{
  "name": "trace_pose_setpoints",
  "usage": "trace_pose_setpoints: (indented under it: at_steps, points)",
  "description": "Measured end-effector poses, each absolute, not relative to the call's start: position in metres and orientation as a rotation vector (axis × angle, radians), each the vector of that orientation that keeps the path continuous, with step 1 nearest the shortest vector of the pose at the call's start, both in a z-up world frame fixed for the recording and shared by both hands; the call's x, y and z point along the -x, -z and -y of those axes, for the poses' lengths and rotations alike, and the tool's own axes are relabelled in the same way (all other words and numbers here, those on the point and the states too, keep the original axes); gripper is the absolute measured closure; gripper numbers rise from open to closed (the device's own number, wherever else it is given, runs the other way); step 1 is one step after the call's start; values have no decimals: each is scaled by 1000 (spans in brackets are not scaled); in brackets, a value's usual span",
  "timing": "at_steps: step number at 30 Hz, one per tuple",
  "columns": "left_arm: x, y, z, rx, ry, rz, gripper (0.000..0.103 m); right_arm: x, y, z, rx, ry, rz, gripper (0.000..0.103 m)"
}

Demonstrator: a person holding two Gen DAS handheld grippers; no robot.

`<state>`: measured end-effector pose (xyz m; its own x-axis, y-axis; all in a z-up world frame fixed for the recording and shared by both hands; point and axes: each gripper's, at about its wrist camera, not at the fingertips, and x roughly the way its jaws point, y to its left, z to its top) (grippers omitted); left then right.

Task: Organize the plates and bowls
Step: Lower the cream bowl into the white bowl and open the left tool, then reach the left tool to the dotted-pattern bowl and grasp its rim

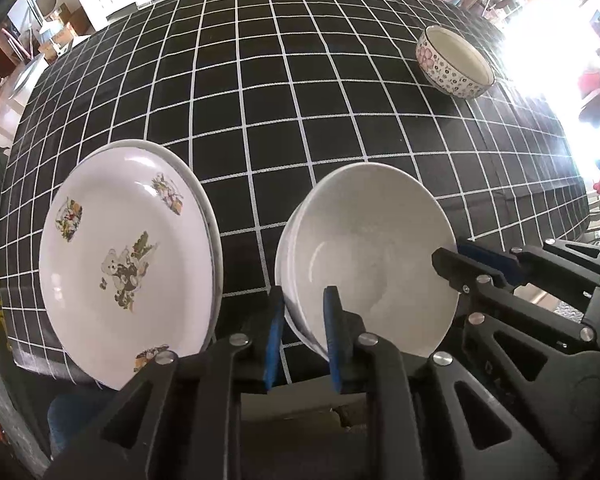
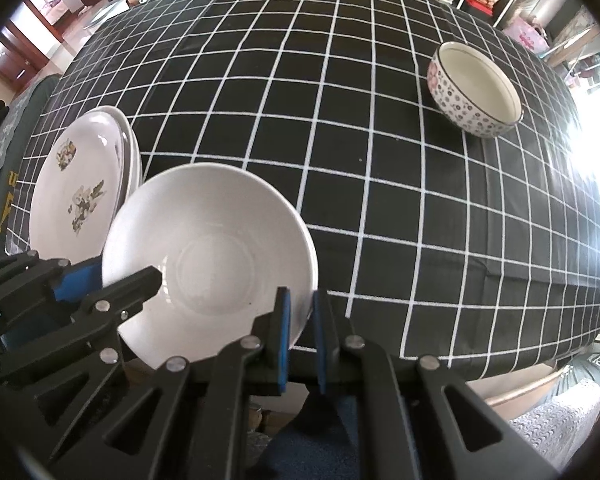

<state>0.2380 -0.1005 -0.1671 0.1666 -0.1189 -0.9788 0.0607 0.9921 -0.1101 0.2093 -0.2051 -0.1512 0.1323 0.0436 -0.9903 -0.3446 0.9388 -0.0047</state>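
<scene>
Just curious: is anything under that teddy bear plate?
Yes, the teddy bear plate lies on another white plate; only its rim peeks out on the right. Whether more plates lie beneath is hidden.

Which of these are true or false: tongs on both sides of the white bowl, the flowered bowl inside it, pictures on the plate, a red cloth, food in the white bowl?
1. The left tongs and the right tongs sit astride the white bowl rim on two sides. True.
2. The flowered bowl sits inside the white bowl. False: it stands alone, farther across the table.
3. The plate beside the white bowl has printed pictures. True.
4. The tablecloth is plain red. False: it is black with a white grid.
5. The white bowl holds food. False: it is empty.
</scene>
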Motion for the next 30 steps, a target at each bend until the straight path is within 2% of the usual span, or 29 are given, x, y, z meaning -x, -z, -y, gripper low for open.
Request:
trace_pose_setpoints:
  at_steps: [20, 23, 25, 29, 30]
  points:
    - [-224, 136, 92, 51, 128, -1339, 85, -203, 128, 220, 142, -306, -1383, 88]
    - [-223, 126, 95, 47, 137, -1323, 81, -203, 120, 228, 110, -311, -1371, 81]
    - [-222, 119, 99, 43, 143, -1312, 78, -204, 114, 233, 94, -313, -1359, 70]
    - [-224, 104, 114, 32, 169, -1288, 77, -209, 100, 249, 50, -304, -1327, 56]
    - [-225, 101, 117, 31, 171, -1283, 72, -211, 97, 253, 41, -302, -1320, 53]
